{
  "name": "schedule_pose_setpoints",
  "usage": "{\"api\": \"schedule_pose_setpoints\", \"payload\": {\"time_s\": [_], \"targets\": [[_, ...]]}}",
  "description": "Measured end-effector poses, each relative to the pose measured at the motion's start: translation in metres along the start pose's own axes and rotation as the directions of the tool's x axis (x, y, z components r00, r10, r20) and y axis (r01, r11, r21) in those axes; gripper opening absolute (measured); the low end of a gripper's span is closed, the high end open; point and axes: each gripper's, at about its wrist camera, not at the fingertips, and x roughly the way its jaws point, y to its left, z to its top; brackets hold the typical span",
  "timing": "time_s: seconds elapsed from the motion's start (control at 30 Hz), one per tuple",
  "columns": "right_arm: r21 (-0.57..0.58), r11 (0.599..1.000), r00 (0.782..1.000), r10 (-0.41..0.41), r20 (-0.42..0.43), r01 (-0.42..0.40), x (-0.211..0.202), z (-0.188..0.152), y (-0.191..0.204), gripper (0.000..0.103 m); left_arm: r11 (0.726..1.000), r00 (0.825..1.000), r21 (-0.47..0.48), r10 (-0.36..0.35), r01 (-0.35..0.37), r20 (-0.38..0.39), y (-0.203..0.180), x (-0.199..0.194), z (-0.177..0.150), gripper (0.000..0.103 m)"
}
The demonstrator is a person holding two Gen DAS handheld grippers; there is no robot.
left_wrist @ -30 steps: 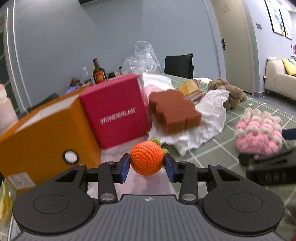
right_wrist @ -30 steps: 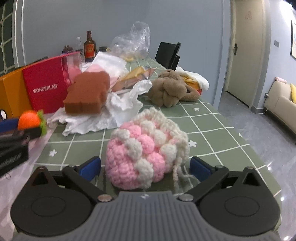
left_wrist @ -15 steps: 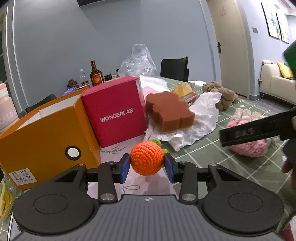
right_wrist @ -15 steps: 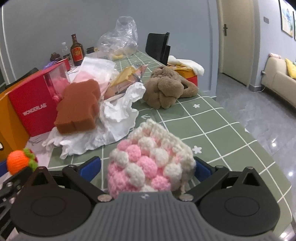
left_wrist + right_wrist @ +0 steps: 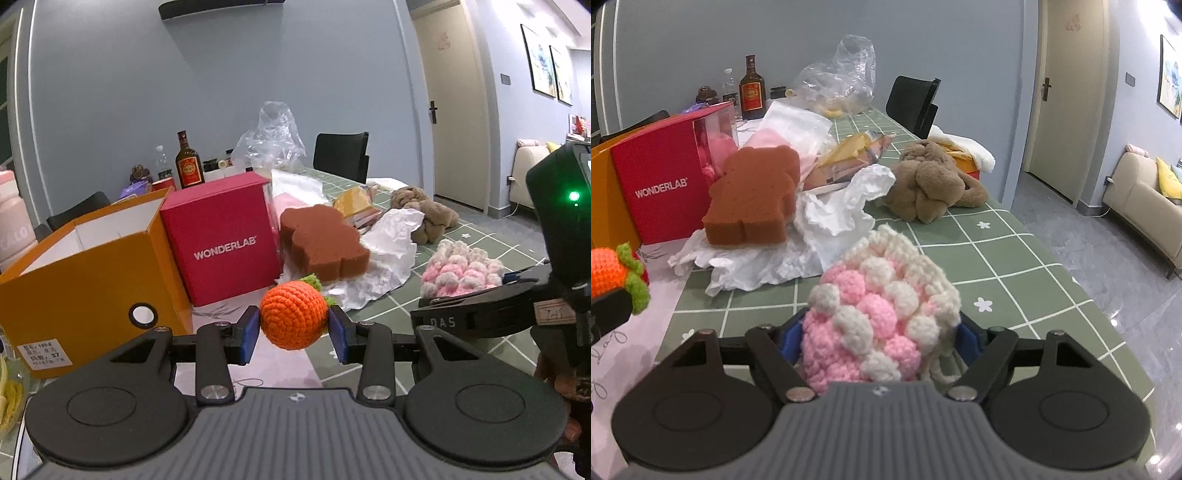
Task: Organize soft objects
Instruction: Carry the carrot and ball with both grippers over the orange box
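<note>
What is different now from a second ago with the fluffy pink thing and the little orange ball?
The right hand-held gripper has just been closing its jaws, and its blue pads now squeeze the pink and white crochet pouch, which sat loose between wide jaws before. The left hand-held gripper keeps the orange crochet ball clamped. The brown sponge, white paper and boxes lie as before.

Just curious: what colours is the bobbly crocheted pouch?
Pink and cream, the bobbly crocheted pouch; right wrist view shows it best.
</note>
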Motion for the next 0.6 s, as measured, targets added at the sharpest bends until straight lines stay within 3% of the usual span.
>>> {"api": "schedule_pose_setpoints", "payload": {"time_s": [0.3, 0.47, 0.6], "targets": [[0.088, 0.993, 0.997, 0.081, 0.019, -0.083, -0.014, 0.001, -0.018, 0.075, 1.000, 0.998, -0.019, -0.022, 0.023, 0.058, 0.002, -0.022, 0.014, 0.045], [0.124, 0.986, 0.991, 0.104, 0.081, -0.114, -0.040, 0.007, -0.029, 0.075, 0.998, 0.992, -0.059, -0.021, 0.028, 0.123, 0.015, -0.043, 0.029, 0.045], [0.138, 0.977, 0.977, 0.136, 0.165, -0.159, -0.069, 0.015, -0.035, 0.075, 0.986, 0.979, -0.163, 0.014, 0.019, 0.201, 0.048, -0.070, 0.040, 0.045]]}}
